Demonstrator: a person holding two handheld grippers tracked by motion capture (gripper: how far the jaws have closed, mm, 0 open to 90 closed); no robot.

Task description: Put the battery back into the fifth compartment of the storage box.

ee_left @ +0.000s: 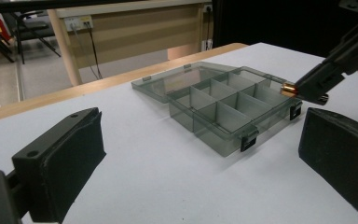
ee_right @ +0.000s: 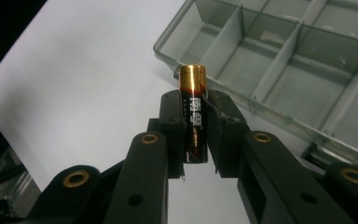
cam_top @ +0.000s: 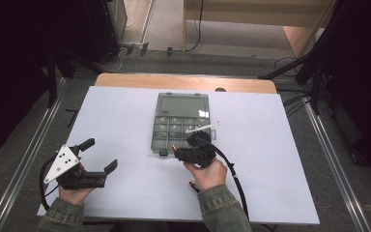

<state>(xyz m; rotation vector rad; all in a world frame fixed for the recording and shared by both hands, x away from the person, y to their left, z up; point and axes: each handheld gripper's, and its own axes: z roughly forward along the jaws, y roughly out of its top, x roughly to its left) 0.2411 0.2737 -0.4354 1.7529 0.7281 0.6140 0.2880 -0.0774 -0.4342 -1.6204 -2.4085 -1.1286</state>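
Smoke-grey clear plastic makes up the compartment box (cam_top: 178,126), which lies open on the white desk (cam_top: 125,111) toward the middle of its far edge, its lid folded flat away from the person so that every cell is reachable from above. The cells that can be made out in the gripper views look empty.

The right claw (ee_right: 193,135) is pressed together on a black cylindrical battery with a copper-gold cap (ee_right: 192,121), pinching it across its body with the capped end sticking out past the tips. Held this way, the free end can likely be led into a cell first and the battery dropped in lengthwise. In the left gripper view the battery (ee_left: 289,89) hangs just above the box's near rim, at the corner by one of the black latches (ee_left: 247,138), so it is off the desk and not yet inside any cell. The box's near row seems the likely target.

The left claw (cam_top: 98,155) rests near the near left corner of the desk, well apart from the box, its jaws spread wide with nothing between them; it appears to be parked out of the way, perhaps ready to steady the box. A small copper-tipped object (cam_top: 192,184) lies on the desk just beside the right hand (cam_top: 207,174), possibly another battery, though it is too small to tell.
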